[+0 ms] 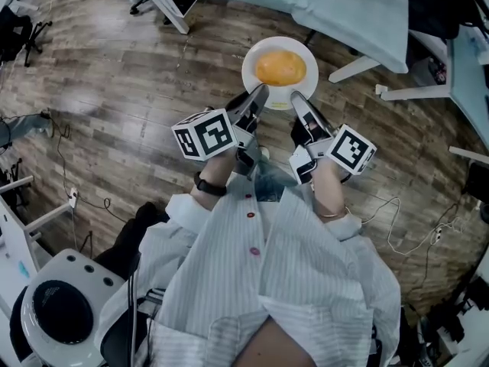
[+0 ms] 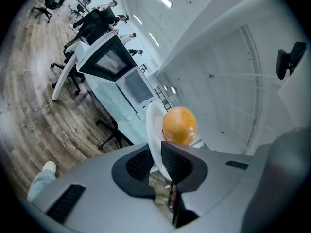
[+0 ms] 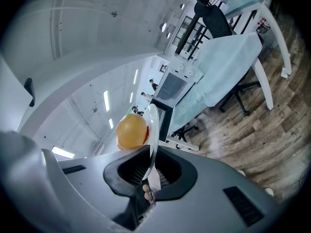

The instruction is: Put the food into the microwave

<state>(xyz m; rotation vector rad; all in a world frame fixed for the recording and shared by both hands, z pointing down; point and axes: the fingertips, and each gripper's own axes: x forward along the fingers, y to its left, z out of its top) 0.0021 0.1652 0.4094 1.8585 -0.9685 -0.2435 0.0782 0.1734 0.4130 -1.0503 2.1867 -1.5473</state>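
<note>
A white plate (image 1: pixel 251 66) carries a round orange piece of food (image 1: pixel 280 66) above the wooden floor, in front of the person. My left gripper (image 1: pixel 260 92) is shut on the plate's near-left rim and my right gripper (image 1: pixel 296 98) is shut on its near-right rim. In the left gripper view the plate (image 2: pixel 153 125) stands edge-on between the jaws with the food (image 2: pixel 179 125) to its right. In the right gripper view the plate (image 3: pixel 153 125) has the food (image 3: pixel 131 131) to its left. The microwave (image 2: pixel 109 62) stands on a table ahead, its door shut (image 3: pixel 172 87).
A table with a pale blue cloth (image 1: pixel 351 6) lies just beyond the plate, its white legs (image 1: pixel 355 69) reaching onto the floor. A white-backed office chair (image 1: pixel 57 312) stands at the lower left. Cables (image 1: pixel 405 235) trail over the floor at the right.
</note>
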